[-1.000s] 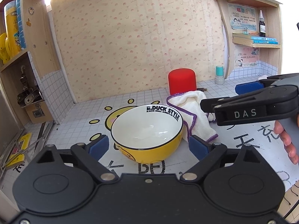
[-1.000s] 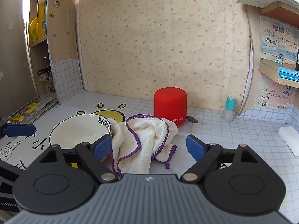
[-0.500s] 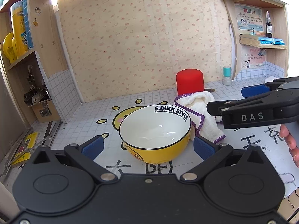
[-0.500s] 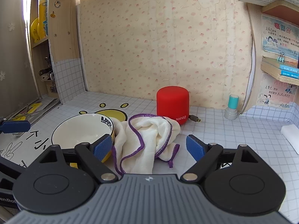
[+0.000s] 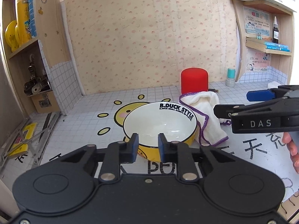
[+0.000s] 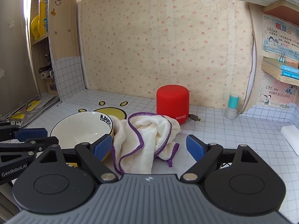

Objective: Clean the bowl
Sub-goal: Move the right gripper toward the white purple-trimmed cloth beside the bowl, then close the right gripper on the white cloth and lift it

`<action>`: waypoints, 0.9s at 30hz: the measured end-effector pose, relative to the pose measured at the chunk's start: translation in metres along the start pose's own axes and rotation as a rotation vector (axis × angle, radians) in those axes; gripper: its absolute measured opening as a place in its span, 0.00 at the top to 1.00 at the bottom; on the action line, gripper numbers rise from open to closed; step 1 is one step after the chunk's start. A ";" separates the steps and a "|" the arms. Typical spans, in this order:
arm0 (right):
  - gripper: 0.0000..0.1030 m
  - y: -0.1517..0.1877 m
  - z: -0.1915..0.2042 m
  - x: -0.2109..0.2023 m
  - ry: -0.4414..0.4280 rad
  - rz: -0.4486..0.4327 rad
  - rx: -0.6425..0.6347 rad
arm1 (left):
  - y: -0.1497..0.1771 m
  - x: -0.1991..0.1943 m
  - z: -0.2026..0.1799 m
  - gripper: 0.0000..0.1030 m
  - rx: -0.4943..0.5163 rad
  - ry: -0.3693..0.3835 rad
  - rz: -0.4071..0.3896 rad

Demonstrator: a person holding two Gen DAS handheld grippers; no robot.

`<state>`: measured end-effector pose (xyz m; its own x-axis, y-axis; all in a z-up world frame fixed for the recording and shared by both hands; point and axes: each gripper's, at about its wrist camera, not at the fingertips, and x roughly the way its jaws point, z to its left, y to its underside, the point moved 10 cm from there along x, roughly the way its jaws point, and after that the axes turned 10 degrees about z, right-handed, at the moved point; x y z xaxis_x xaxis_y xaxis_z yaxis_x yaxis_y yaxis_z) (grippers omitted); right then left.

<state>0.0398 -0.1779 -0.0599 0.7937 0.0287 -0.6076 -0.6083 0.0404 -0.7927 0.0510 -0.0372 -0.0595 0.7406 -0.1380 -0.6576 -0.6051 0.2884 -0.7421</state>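
Left wrist view, item one: left gripper (image 5: 148, 144), black frame with blue pads, jaws brought close together just in front of the bowl's near rim; they have just been closing, a narrow gap shows between the pads, and nothing can be seen clamped in it. Whether the pads touch the rim cannot be told. Item two: bowl (image 5: 159, 126), yellow outside, white inside, black rim line and "B.DUCK STYLE" lettering on the far inner wall, upright on the tiled tabletop (image 5: 93, 115), partly over a yellow cartoon face printed on the surface. Item three: cloth (image 5: 207, 112), cream with purple stitched edging, crumpled, lying against the bowl's right side. Item four: red cylinder (image 5: 194, 80), upright, directly behind the cloth. Item five: teal-capped stamp (image 5: 230, 78), upright near the back wall, right of the cylinder. Item six: right gripper (image 5: 261, 110), entering from the right edge, with a person's fingers (image 5: 291, 147) below it. Right wrist view: right gripper (image 6: 149, 147), jaws standing wide apart, hovering just short of the cloth (image 6: 145, 136), holding nothing. Bowl (image 6: 82, 128) sits to the left, touching the cloth; left gripper (image 6: 28, 136) is visible at the left edge beside the bowl. Red cylinder (image 6: 172, 102), marked "sanag", stands behind the cloth.
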 end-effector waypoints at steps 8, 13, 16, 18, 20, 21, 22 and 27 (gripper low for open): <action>0.15 0.001 0.002 0.003 -0.010 0.005 -0.001 | -0.004 -0.006 0.006 0.86 -0.006 -0.037 -0.024; 0.15 -0.004 0.008 -0.001 -0.041 -0.010 -0.013 | -0.005 -0.008 0.008 0.85 -0.001 -0.043 -0.025; 0.15 -0.009 0.014 -0.006 -0.078 -0.028 -0.016 | -0.005 -0.010 0.007 0.80 0.023 -0.060 -0.033; 0.14 -0.013 0.018 -0.008 -0.103 -0.044 -0.018 | -0.005 -0.011 0.005 0.64 0.035 -0.059 -0.038; 0.13 -0.018 0.021 -0.009 -0.122 -0.059 -0.026 | -0.005 -0.013 0.003 0.38 0.053 -0.061 -0.048; 0.13 -0.020 0.022 -0.009 -0.125 -0.066 -0.033 | -0.006 -0.016 0.001 0.33 0.063 -0.068 -0.062; 0.12 -0.023 0.025 -0.011 -0.129 -0.076 -0.047 | -0.006 -0.019 0.000 0.24 0.070 -0.073 -0.077; 0.08 -0.033 0.038 -0.016 -0.163 -0.120 -0.111 | -0.007 -0.024 -0.009 0.19 0.111 -0.078 -0.088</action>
<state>0.0475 -0.1422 -0.0225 0.8446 0.1916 -0.5000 -0.4990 -0.0569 -0.8647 0.0350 -0.0449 -0.0400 0.8124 -0.0950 -0.5753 -0.5038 0.3823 -0.7746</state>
